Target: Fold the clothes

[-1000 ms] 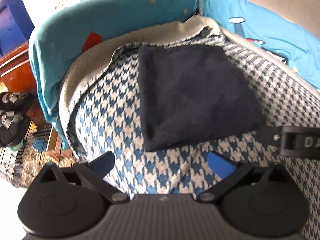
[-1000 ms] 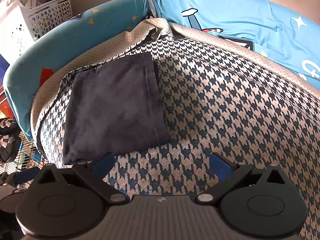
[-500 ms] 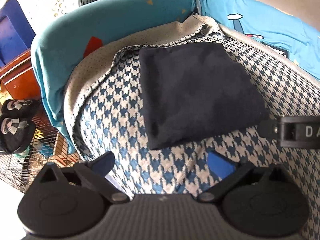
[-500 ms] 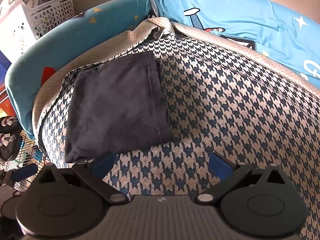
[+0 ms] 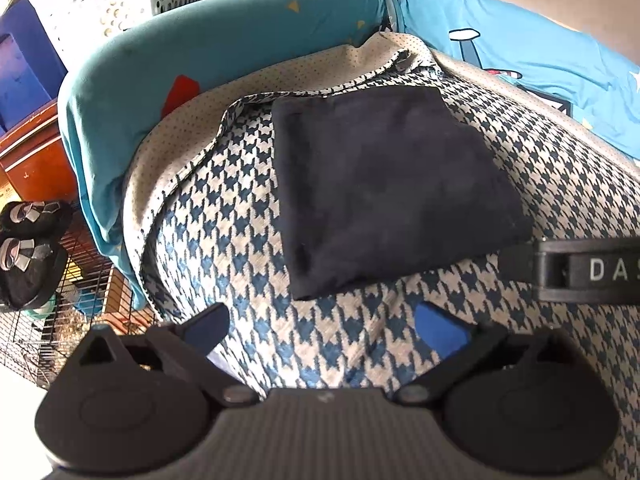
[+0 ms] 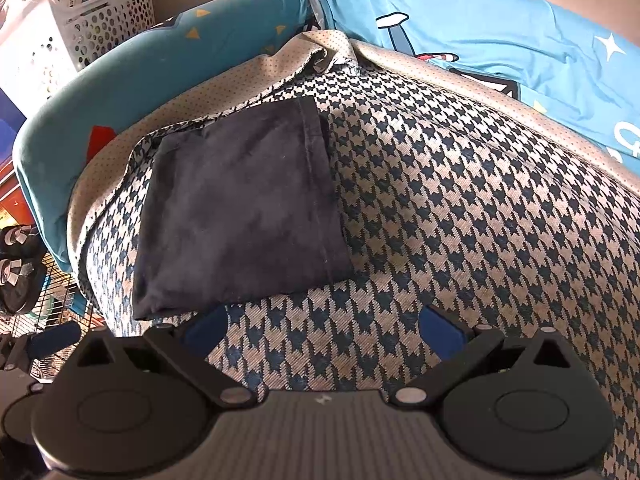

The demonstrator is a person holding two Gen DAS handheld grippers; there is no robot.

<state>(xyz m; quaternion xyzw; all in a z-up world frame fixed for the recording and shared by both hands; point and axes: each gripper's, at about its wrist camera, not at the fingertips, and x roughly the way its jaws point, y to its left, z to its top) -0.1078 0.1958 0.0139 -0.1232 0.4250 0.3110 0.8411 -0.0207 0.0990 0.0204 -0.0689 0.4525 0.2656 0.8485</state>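
We see the dark navy folded garment (image 5: 396, 188) lying flat on the houndstooth blanket (image 5: 224, 216) near its far left corner, a neat rectangle beside the turquoise bedsheet (image 5: 224, 40). Our left gripper (image 5: 322, 324) hangs above the blanket just short of the garment's near edge, its 2 blue-padded fingers spread apart and empty. Our right gripper (image 6: 322, 326) does likewise, fingers wide and touching nothing.

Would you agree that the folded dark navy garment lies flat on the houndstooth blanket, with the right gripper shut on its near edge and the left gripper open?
Not quite: the right gripper is open too, empty and clear of the dark navy garment, as the right wrist view shows. The garment does lie folded on the houndstooth blanket, and the left gripper is open.
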